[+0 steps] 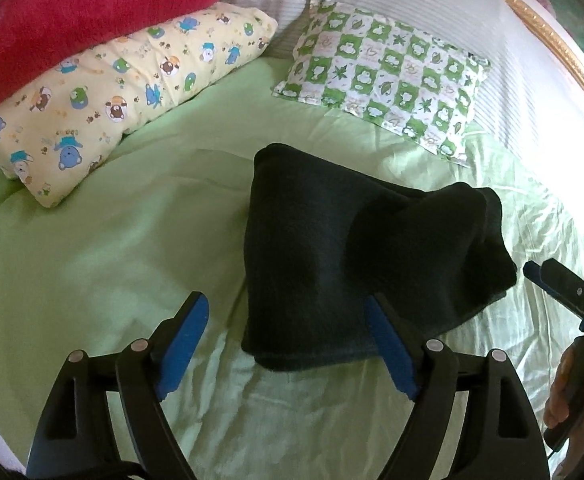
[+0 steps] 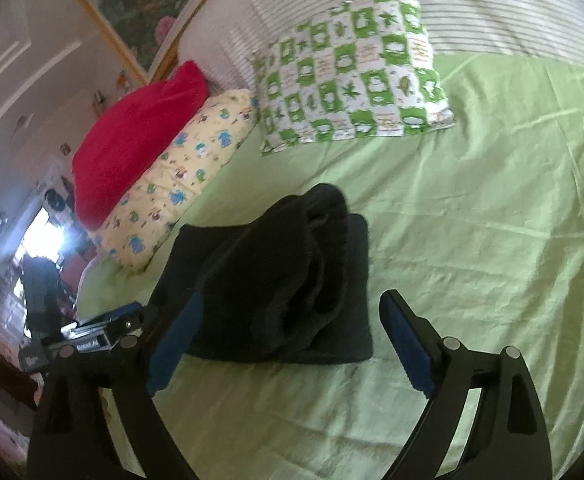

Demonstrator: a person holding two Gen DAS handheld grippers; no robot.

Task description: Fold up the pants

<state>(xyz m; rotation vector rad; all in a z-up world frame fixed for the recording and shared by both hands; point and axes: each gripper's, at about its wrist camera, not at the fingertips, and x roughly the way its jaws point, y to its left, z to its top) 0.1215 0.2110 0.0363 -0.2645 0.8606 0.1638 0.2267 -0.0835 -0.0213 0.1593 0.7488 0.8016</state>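
From my left gripper (image 1: 286, 344) I look down on the pants (image 1: 356, 248), folded into a dark bundle on the green bed sheet (image 1: 112, 240). The bundle runs longest from the near left toward the far right, its rumpled, thicker end at the far right. My left jaws are spread wide and released; the right pad overlaps the bundle's near edge in the picture, but nothing is pinched. Beyond the pants lie a yellow cartoon pillow (image 1: 124, 92) with a red cushion (image 1: 92, 12) on top, and a green checked pillow (image 1: 384, 80) against the striped headboard (image 1: 432, 4). My right gripper (image 1: 556, 284) and hand (image 1: 572, 392) show at the right edge, apart from the cloth. From my right gripper (image 2: 292, 348) the pants (image 2: 276, 284) lie just ahead, long side running away from me, with a loose rolled layer humped on top. These jaws also stand wide and empty, the left pad just beside the bundle's edge. The left gripper (image 2: 92, 332) sits at the left. The same pillows (image 2: 352, 68) line the far side, well clear.
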